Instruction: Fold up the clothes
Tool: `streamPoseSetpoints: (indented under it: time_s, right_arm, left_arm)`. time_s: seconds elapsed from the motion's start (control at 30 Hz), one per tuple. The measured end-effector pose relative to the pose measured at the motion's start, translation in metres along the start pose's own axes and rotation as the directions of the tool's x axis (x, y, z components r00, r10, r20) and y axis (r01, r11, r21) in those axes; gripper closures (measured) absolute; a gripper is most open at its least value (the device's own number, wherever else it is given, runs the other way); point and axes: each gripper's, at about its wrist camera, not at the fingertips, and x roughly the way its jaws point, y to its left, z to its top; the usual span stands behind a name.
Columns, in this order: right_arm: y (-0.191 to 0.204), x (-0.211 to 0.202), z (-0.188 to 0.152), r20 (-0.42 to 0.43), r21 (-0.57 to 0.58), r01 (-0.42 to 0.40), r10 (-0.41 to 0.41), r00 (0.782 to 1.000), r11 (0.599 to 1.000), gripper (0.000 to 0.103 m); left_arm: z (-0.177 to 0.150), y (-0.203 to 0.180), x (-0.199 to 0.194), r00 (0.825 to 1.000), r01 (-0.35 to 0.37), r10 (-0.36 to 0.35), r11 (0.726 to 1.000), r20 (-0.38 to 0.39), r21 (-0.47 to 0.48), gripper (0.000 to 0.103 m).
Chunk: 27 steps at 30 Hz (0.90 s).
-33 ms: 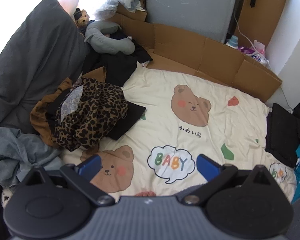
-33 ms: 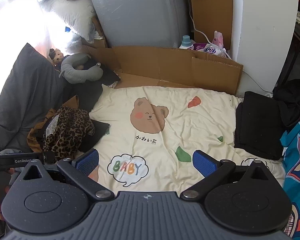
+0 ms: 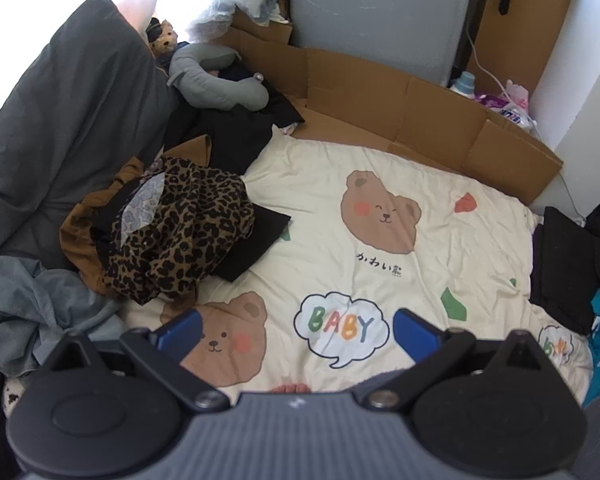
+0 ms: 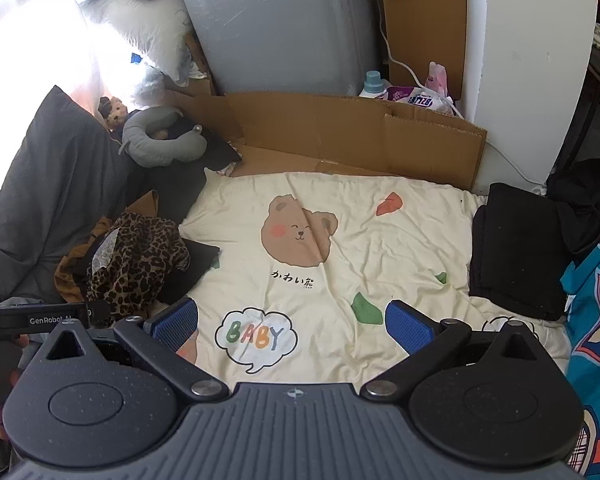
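Nearest, at the bottom of the left wrist view: left hand-held gripper (image 3: 294,330), jaws spread wide, nothing between the blue pads, hanging above the bedspread (image 3: 380,272) and tilted down toward it. Same in the right wrist view: right hand-held gripper (image 4: 292,326), jaws wide apart and empty, also over the bedspread. Probably poised this way to reach for a garment; no fold started, judging by the bare middle of the bed.

Just beyond the fingers, a cream cover printed with bear faces and a "BABY" bubble, left free, likely as the folding surface.

At the left of both views, the unfolded heap: a leopard-print garment (image 3: 180,224) on top, bundled over a brown garment (image 3: 80,236) and black cloth, with a crumpled grey-blue garment (image 3: 24,300) in the lower left corner. Within easy reach of the left gripper, so most likely the next pick.

At the right edge, a black folded stack (image 4: 516,248) lying flat, apparently finished pieces set aside, beside a teal printed cloth (image 4: 592,320).

Farther back, at upper left, a dark grey pillow (image 3: 72,120), a grey neck pillow (image 3: 216,84) and a small teddy. Along the far side of the bed, flattened cardboard (image 4: 340,132), then a grey panel and a detergent bottle by the wall.
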Motion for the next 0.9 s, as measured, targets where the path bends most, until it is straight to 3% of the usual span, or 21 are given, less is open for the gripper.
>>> streamPoseSetpoints:
  time_s: [0.27, 0.9]
  right_arm:
    - [-0.001, -0.001, 0.0, -0.002, -0.031, 0.047, -0.047, 0.999, 0.998, 0.0]
    - [-0.002, -0.002, -0.002, 0.017, -0.013, 0.032, -0.031, 0.999, 0.999, 0.0]
  left_arm:
    - [0.0, -0.012, 0.003, 1.0, -0.024, 0.023, 0.998, 0.015, 0.057, 0.001]
    - [-0.009, -0.038, 0.001, 1.0, -0.01, 0.009, 0.997, 0.025, 0.072, 0.001]
